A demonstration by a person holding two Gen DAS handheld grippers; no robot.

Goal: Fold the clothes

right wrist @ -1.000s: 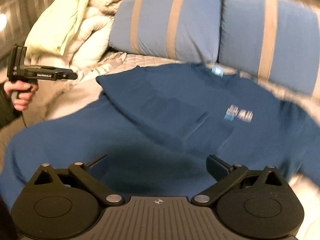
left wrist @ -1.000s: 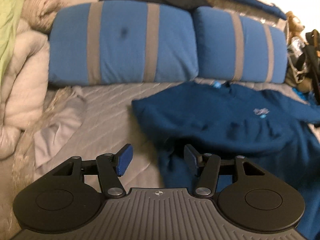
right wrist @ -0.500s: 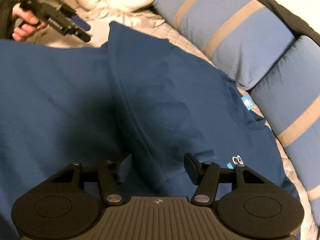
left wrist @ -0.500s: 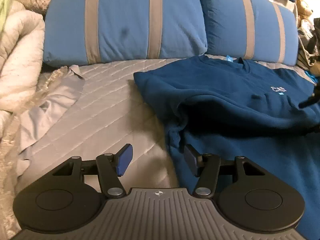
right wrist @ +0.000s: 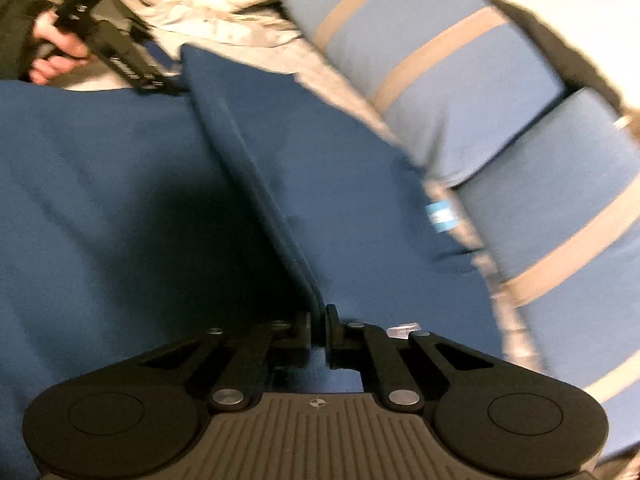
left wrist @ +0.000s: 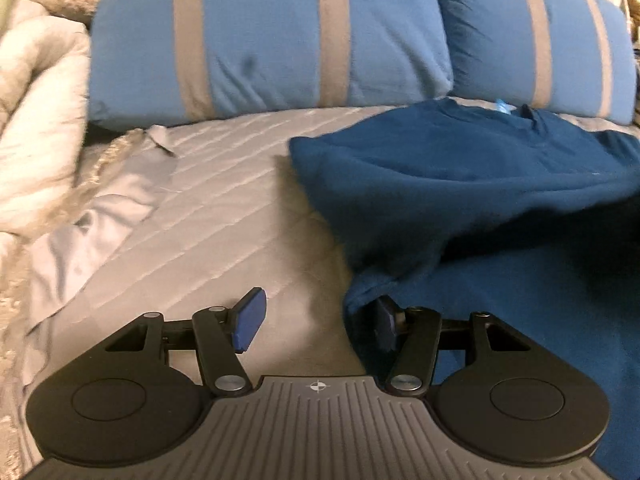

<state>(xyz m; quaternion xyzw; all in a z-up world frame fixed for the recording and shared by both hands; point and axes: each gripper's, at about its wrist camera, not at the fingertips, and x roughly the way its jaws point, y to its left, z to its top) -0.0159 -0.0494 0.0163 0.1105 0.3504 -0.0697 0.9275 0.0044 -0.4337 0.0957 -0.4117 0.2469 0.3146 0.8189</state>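
A dark blue T-shirt (left wrist: 460, 184) lies on the grey bedspread (left wrist: 224, 216), its left side folded over onto its body. My left gripper (left wrist: 316, 320) is open at the shirt's left edge, the right pad under a fold of cloth and the left pad over bare bedspread. In the right wrist view my right gripper (right wrist: 319, 326) is shut on a raised fold edge of the T-shirt (right wrist: 360, 200). The left gripper's body (right wrist: 120, 60) shows at the top left, held by a hand (right wrist: 52, 48), at the far end of that fold.
Two blue pillows with tan stripes (left wrist: 272, 40) (left wrist: 532, 36) line the head of the bed behind the shirt. A pale bunched duvet (left wrist: 36, 128) and a loose grey sheet (left wrist: 88, 232) lie on the left.
My right gripper has shut on the shirt's fold edge and raised it. My left gripper moved forward and right, so its right pad now sits under the shirt's left edge.
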